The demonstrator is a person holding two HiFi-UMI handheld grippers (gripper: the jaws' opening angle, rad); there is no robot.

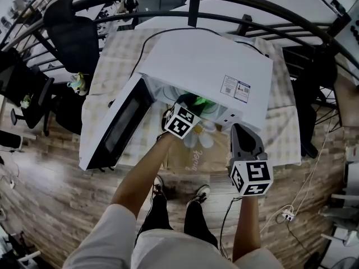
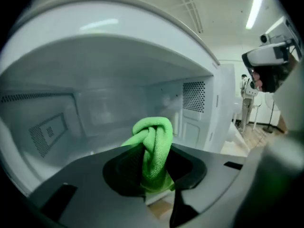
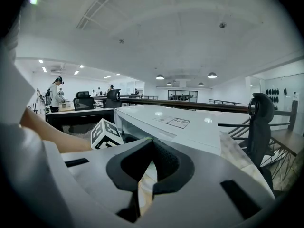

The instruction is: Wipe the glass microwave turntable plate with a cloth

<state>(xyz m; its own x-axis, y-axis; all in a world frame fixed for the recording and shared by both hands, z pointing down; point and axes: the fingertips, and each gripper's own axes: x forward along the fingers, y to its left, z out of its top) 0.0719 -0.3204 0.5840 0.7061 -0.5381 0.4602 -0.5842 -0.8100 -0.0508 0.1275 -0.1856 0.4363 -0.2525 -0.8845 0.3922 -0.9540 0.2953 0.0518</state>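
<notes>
Table (image 1: 115, 66): covered in a pale checked cloth; carries the microwave.
Microwave (image 1: 207, 72): white box, sits on the table, front towards the person.
Door (image 1: 115, 129): swung wide open to the person's left.
Cavity (image 2: 90, 99): white walls, with a vent grille on the right wall. It holds the tip of the left gripper and the cloth.
Turntable plate: cannot be made out; the gripper body hides the cavity floor.
Right gripper (image 3: 152, 140): outside the microwave, at its front right corner. The jaw tips meet with nothing between them.
Left gripper (image 2: 153, 167): reaches into the cavity, jaws clamped on the cloth.
Cloth (image 2: 154, 137): bright green, bunched in a knot-like wad that stands up out of the jaws inside the cavity.
</notes>
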